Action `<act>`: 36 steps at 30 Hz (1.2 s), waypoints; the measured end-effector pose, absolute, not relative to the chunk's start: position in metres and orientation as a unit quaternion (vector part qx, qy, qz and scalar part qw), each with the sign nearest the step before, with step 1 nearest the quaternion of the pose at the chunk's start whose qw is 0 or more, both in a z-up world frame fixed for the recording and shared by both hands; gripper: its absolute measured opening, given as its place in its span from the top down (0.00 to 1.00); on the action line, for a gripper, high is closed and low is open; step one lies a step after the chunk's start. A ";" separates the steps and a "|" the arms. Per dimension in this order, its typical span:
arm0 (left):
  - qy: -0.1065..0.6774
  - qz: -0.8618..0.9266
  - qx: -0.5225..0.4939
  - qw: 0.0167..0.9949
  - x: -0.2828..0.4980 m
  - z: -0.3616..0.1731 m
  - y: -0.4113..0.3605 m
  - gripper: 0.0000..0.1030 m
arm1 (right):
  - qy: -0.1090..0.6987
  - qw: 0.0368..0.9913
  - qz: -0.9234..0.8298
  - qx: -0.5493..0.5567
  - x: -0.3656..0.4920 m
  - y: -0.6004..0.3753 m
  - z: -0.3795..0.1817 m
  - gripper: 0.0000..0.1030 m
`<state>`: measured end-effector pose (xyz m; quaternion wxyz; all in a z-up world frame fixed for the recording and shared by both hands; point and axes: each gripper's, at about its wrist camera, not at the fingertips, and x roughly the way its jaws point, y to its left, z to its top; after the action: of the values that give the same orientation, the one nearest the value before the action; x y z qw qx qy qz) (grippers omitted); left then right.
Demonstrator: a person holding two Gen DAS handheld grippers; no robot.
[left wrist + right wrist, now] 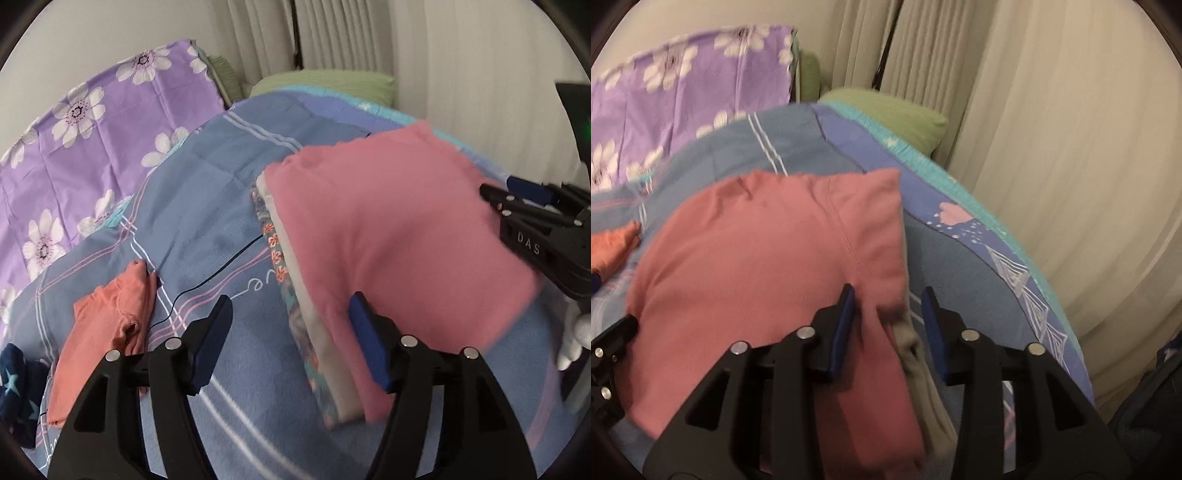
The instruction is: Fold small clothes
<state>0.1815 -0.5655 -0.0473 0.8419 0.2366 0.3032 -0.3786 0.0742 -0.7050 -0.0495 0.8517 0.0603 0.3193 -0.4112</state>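
Observation:
A folded pink garment (pixel 399 236) lies on top of a stack of folded clothes (pixel 295 295) on the blue bedspread (pixel 207 192). My left gripper (pixel 288 332) is open, its right finger at the pink garment's near edge, its left finger over the bedspread. My right gripper (pixel 888 321) is open astride the pink garment's (pixel 757 266) right edge, with a beige layer (pixel 916 354) showing below it. The right gripper also shows in the left wrist view (pixel 517 199) at the garment's far right side. An orange garment (pixel 107 325) lies unfolded to the left.
A dark blue star-print garment (pixel 18 384) lies at the far left. A purple floral sheet (pixel 85 147) and green pillows (pixel 325 83) lie behind. Curtains (pixel 1052 147) hang to the right of the bed edge. A thin black cable (pixel 221 269) crosses the bedspread.

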 end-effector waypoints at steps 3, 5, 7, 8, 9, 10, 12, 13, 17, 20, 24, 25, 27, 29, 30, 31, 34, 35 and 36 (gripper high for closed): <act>0.270 -0.386 0.254 0.844 0.165 -0.038 -0.546 0.32 | 0.299 0.865 -0.393 0.091 0.044 -0.691 -0.038 0.52; 0.250 -0.398 0.261 0.843 0.148 -0.032 -0.531 0.30 | 0.287 0.871 -0.382 0.114 0.022 -0.679 -0.032 0.51; 0.235 -0.408 0.251 0.845 0.130 -0.023 -0.517 0.26 | 0.279 0.876 -0.366 0.142 -0.004 -0.661 -0.026 0.34; 0.228 -0.408 0.244 0.850 0.120 -0.018 -0.510 0.25 | 0.276 0.877 -0.365 0.146 -0.014 -0.651 -0.023 0.32; 0.223 -0.409 0.234 0.853 0.109 -0.012 -0.502 0.23 | 0.269 0.881 -0.363 0.142 -0.027 -0.635 -0.018 0.31; 0.218 -0.414 0.224 0.855 0.099 -0.007 -0.495 0.22 | 0.261 0.886 -0.361 0.131 -0.035 -0.620 -0.014 0.28; 0.206 -0.426 0.201 0.858 0.077 0.004 -0.480 0.21 | 0.246 0.893 -0.362 0.104 -0.053 -0.585 -0.006 0.20; 0.203 -0.432 0.192 0.858 0.069 0.008 -0.474 0.19 | 0.237 0.896 -0.361 0.098 -0.061 -0.571 -0.002 0.15; 0.181 -0.434 0.154 0.869 0.032 0.026 -0.442 0.10 | 0.178 0.909 -0.369 0.081 -0.100 -0.514 0.013 0.07; 0.160 -0.429 0.134 0.879 0.010 0.040 -0.418 0.04 | 0.120 0.908 -0.390 0.095 -0.135 -0.484 0.027 0.05; 0.138 -0.422 0.118 0.888 -0.018 0.053 -0.391 0.02 | 0.156 0.911 -0.364 0.117 -0.150 -0.468 0.040 0.04; 0.136 -0.420 0.115 0.890 -0.024 0.056 -0.383 0.02 | 0.165 0.911 -0.361 0.114 -0.152 -0.461 0.042 0.04; 0.133 -0.419 0.111 0.891 -0.034 0.059 -0.372 0.02 | 0.172 0.913 -0.353 0.113 -0.158 -0.446 0.045 0.04; 0.130 -0.416 0.110 0.893 -0.047 0.061 -0.359 0.02 | 0.179 0.913 -0.348 0.110 -0.164 -0.431 0.047 0.04; 0.130 -0.416 0.110 0.893 -0.050 0.061 -0.356 0.02 | 0.186 0.912 -0.348 0.108 -0.165 -0.426 0.048 0.04; 0.128 -0.418 0.111 0.893 -0.055 0.061 -0.351 0.02 | 0.190 0.912 -0.348 0.107 -0.166 -0.422 0.048 0.04; 0.122 -0.420 0.117 0.891 -0.069 0.061 -0.338 0.02 | 0.200 0.910 -0.346 0.111 -0.172 -0.407 0.049 0.04; 0.121 -0.418 0.119 0.892 -0.073 0.061 -0.333 0.02 | 0.202 0.909 -0.348 0.110 -0.175 -0.401 0.050 0.04; 0.118 -0.417 0.119 0.893 -0.078 0.061 -0.326 0.02 | 0.203 0.908 -0.349 0.109 -0.178 -0.397 0.050 0.04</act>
<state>-0.0784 -0.3264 0.0610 0.8932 0.1189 0.1182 -0.4172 -0.1778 -0.3967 0.0496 0.9084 0.1087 0.2030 -0.3490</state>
